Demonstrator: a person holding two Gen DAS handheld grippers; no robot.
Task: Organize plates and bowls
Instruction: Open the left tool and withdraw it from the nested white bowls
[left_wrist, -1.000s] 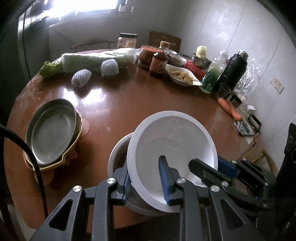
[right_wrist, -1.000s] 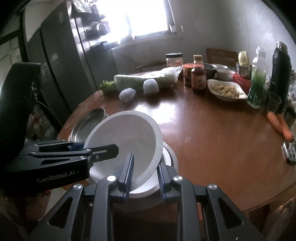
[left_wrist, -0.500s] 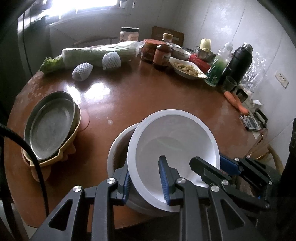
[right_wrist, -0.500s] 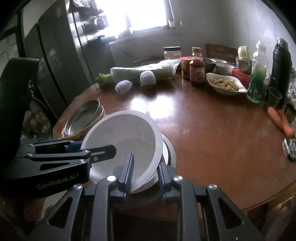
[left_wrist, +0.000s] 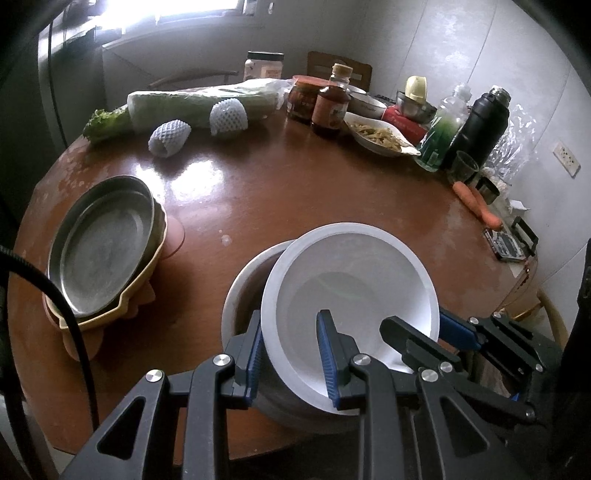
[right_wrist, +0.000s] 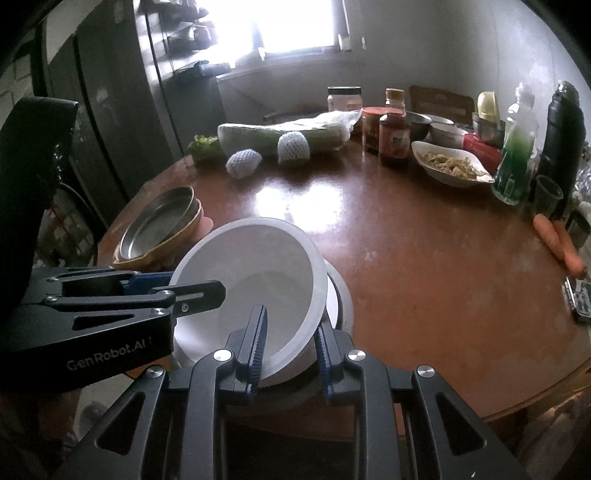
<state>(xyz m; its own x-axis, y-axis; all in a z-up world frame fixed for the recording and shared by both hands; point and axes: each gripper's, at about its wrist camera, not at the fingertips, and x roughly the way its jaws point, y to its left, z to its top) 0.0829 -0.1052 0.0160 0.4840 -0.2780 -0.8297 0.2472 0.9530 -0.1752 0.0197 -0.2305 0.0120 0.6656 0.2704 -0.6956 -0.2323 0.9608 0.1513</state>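
Left gripper (left_wrist: 291, 354) and right gripper (right_wrist: 290, 345), both clenched on the tilted white bowl's (left_wrist: 351, 288) near rim, above the worktop (left_wrist: 295, 192).

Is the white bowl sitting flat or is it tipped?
Tipped. The white bowl leans at a slant, its rim pinched by both tools, its low side inside the bowl underneath. It looks empty.

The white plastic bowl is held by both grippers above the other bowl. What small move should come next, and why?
Probably lower the white plastic bowl a little and level it. It sits tilted, only partly inside the larger white bowl beneath it, with the left gripper and the right gripper each clamped on its near rim. Once it nests flat, both could let go.
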